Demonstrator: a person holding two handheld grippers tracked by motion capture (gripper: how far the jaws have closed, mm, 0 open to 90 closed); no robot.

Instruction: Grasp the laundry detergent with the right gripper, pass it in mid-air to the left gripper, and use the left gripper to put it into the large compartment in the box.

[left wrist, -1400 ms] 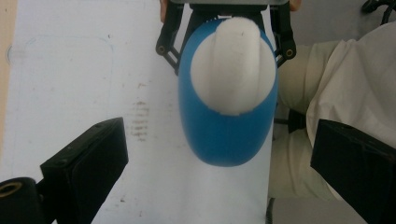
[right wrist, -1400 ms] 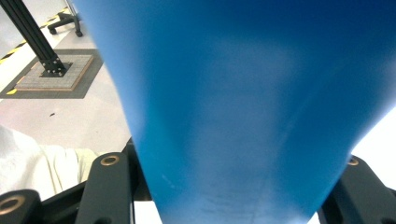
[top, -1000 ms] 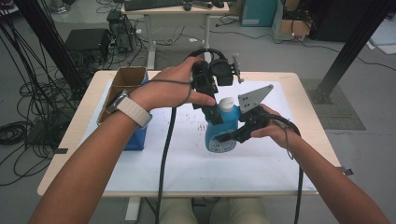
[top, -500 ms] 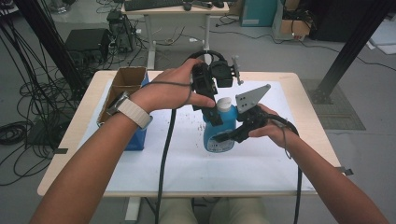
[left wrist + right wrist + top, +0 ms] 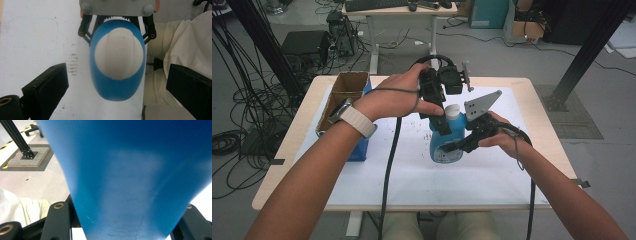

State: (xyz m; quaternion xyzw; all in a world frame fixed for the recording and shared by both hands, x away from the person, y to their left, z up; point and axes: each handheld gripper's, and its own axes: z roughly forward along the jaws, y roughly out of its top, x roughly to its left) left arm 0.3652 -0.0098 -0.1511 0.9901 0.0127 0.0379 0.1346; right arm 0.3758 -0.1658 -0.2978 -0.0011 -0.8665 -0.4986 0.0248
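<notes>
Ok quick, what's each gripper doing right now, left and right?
Left gripper: open, jaws spread wide above the white cap, not touching it.
Right gripper: shut on the blue bottle, clamping its body from the side.

Smooth, slightly glossy blue plastic bottle (image 5: 446,142) with matt white cap (image 5: 119,56); matt white paper sheet (image 5: 412,170); brown cardboard box (image 5: 343,92).

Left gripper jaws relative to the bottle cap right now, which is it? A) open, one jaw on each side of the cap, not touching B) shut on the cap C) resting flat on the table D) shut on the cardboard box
A: in the left gripper view the left gripper has its black jaws spread wide, with the white cap of the blue bottle between them and clear gaps either side.
</notes>
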